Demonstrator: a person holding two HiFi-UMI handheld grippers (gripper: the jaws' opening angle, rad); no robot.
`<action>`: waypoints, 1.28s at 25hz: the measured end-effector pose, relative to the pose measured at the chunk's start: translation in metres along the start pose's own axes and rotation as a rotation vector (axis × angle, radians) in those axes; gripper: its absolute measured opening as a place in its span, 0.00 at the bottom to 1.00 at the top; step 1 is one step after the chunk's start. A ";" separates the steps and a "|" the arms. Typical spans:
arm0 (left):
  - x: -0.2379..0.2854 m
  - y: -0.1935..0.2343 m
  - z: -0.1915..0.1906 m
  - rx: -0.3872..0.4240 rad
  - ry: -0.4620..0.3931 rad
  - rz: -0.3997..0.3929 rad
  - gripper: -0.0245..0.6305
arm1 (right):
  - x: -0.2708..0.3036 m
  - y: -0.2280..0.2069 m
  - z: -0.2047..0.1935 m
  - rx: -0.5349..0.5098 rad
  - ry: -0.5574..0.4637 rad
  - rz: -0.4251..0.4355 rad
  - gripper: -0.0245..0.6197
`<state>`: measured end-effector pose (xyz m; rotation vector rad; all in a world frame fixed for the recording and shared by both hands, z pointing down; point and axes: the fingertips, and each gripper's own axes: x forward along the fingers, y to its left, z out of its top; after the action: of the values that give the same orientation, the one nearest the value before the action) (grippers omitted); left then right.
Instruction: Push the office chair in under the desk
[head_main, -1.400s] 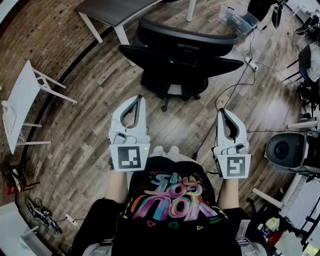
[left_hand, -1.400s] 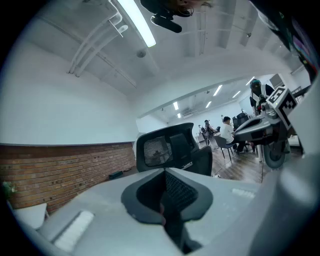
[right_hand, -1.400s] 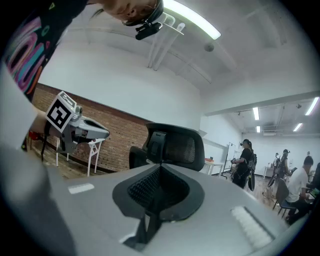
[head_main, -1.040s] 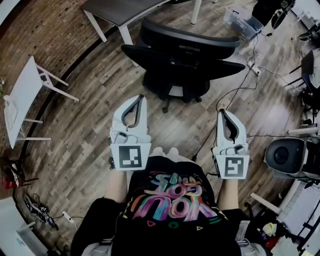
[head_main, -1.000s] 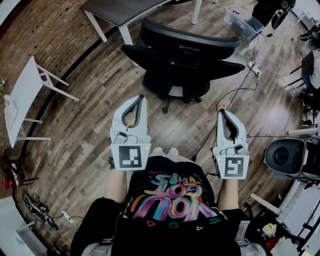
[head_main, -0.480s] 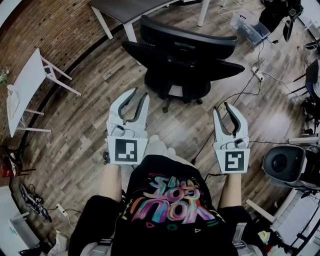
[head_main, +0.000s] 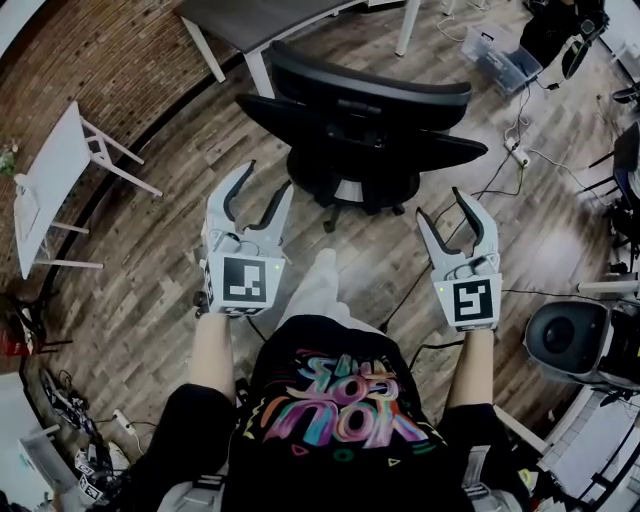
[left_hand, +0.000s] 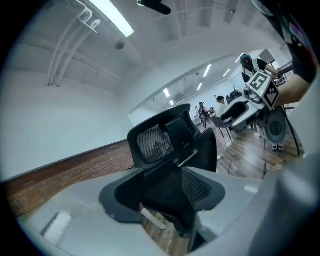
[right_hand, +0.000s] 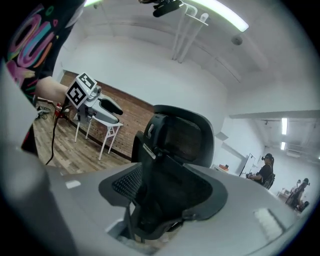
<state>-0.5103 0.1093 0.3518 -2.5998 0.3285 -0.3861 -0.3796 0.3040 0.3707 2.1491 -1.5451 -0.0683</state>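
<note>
A black mesh-back office chair (head_main: 365, 115) stands on the wood floor with its back toward me, just short of a grey desk (head_main: 250, 18) with white legs. My left gripper (head_main: 264, 182) and right gripper (head_main: 444, 206) are held out level, a short way from the chair's back, one on each side. Both jaws have just been opening and stand open, with nothing between them. In the left gripper view the chair (left_hand: 167, 160) shows beyond the open left gripper (left_hand: 165, 205). It shows the same way in the right gripper view, chair (right_hand: 175, 165) beyond gripper (right_hand: 165, 205).
A white folding stand (head_main: 55, 190) leans by the brick wall at left. A clear plastic box (head_main: 497, 55) and cables (head_main: 505, 165) lie at upper right. A round black device (head_main: 575, 340) sits at right. More cables (head_main: 90, 465) lie at lower left.
Both grippers went from shut to open and moved forward toward the chair's back. The person has stepped closer, one foot now forward.
</note>
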 end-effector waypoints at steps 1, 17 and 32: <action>0.005 0.002 -0.005 -0.009 0.013 0.003 0.40 | 0.005 -0.004 -0.001 -0.011 0.007 -0.003 0.41; 0.120 0.041 -0.035 0.302 0.102 -0.088 0.50 | 0.077 -0.066 -0.016 -0.170 0.118 -0.055 0.48; 0.169 0.033 -0.060 0.471 0.164 -0.162 0.52 | 0.099 -0.078 -0.039 -0.183 0.192 0.020 0.47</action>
<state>-0.3778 0.0049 0.4219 -2.1421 0.0664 -0.6499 -0.2634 0.2468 0.3961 1.9375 -1.3941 0.0030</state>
